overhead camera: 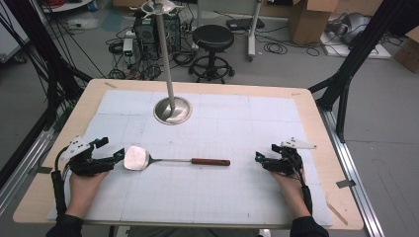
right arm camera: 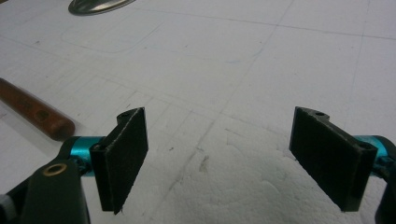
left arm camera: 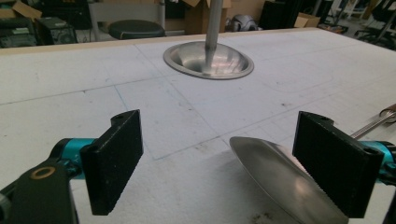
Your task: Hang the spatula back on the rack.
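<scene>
I am looking down on the table (overhead camera: 316, 148) in the high view, and the spatula (overhead camera: 168, 159) is lying flat across the white mat (overhead camera: 237, 123), just below the middle of the frame. Its shiny blade is pointing toward the left side of the frame and its reddish-brown wooden handle (overhead camera: 211, 161) toward the right.

The left gripper (overhead camera: 118, 154) is resting at the lower left of the frame, tips just beside the blade. In the left gripper view its jaws are standing wide apart; the blade (left arm camera: 275, 177) is lying at the lower right, partly behind the right-hand jaw, and neither pad is pressing on it.

The right gripper (overhead camera: 258, 157) is sitting at the lower right of the high view, near the handle's end yet apart from it. In the right gripper view its jaws are gaping, with bare mat between them, and the handle (right arm camera: 32, 114) is showing at the left edge.

A metal stand (overhead camera: 172, 109) is rising from its round base in the upper middle of the mat, well apart from both grippers.
</scene>
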Demonstrator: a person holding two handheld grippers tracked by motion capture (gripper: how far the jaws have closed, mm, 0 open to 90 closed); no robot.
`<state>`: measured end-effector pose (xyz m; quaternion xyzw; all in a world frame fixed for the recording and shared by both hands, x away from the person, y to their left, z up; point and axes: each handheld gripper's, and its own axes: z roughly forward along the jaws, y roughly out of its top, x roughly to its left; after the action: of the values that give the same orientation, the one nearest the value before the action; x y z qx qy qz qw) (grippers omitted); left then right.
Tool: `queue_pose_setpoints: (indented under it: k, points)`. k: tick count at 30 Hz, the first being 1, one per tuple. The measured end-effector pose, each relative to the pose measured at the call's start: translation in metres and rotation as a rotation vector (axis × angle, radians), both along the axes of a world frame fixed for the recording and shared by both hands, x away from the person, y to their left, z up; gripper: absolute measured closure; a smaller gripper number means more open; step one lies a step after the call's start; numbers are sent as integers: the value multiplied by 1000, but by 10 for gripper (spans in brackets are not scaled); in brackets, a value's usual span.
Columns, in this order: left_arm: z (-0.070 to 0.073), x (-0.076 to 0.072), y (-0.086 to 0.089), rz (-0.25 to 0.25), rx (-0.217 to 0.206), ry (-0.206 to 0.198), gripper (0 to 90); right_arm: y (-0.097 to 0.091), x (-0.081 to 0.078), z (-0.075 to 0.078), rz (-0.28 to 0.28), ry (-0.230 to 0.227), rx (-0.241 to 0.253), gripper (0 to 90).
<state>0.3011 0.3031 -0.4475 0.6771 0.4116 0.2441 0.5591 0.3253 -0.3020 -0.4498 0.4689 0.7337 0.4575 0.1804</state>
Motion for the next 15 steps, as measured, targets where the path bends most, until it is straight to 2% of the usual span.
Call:
queue_pose_setpoints:
  k: [3, 9, 13, 15]
  points:
    - [5, 2, -2, -26, -20, -1, 168, 0, 0, 0, -1, 0, 0, 182]
    - [24, 6, -19, -118, 24, -25, 167, 1, 0, 0, 0, -6, -12, 181]
    - [35, 9, -30, -167, -8, -27, 169, 2, -1, 0, 6, -7, -21, 181]
    - [39, 11, -35, -185, 3, -28, 169, 3, -1, 0, 7, -7, -23, 181]
